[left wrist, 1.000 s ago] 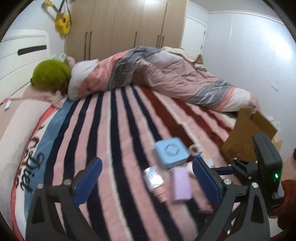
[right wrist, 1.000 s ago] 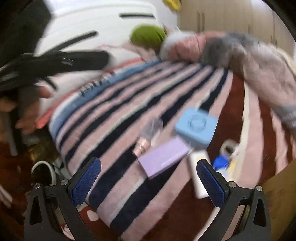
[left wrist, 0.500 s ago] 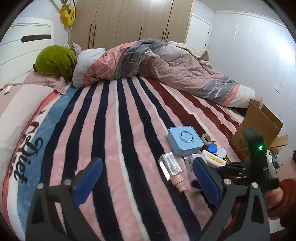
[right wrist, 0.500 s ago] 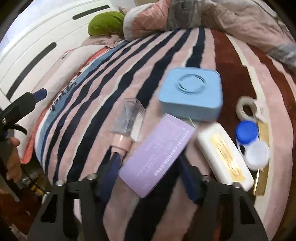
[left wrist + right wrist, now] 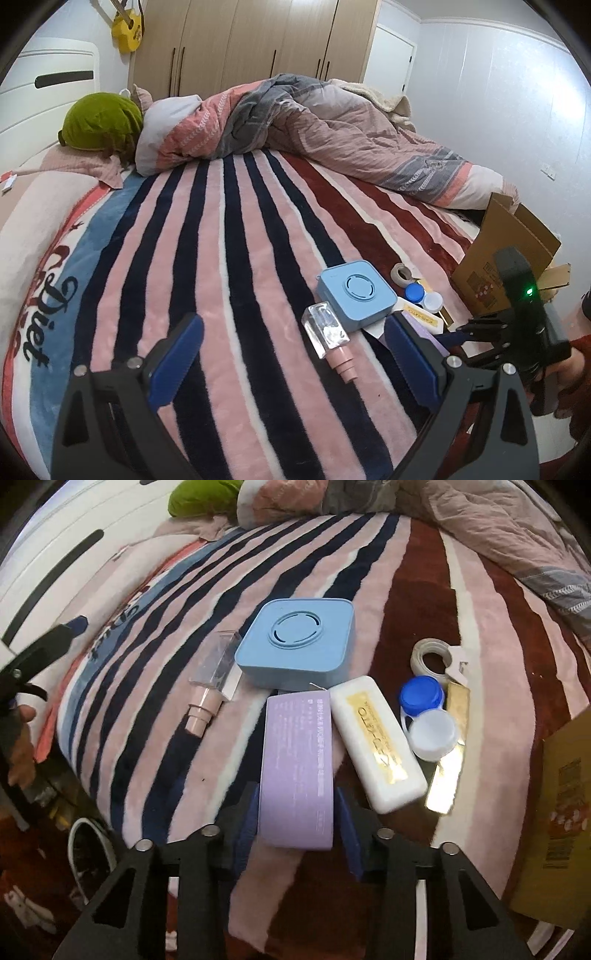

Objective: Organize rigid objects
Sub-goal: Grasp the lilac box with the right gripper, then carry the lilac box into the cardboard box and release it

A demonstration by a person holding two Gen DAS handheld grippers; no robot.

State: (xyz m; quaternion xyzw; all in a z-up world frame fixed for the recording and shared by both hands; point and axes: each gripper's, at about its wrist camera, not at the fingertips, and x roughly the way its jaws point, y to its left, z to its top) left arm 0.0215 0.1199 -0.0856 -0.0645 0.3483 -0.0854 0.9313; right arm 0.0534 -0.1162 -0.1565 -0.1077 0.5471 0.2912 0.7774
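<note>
From my left wrist, my left gripper (image 5: pixel 293 363) hovers spread wide over the striped blanket (image 5: pixel 207 258), the clear bottle (image 5: pixel 330 338) between the pads. From my right wrist, my right gripper (image 5: pixel 297 821) is clamped on the purple box (image 5: pixel 297 768), white case (image 5: pixel 376 744) just right.

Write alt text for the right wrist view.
The right gripper is closed on a purple box on a striped blanket. Beyond lie a blue square case, a white case and a clear spray bottle.
</note>
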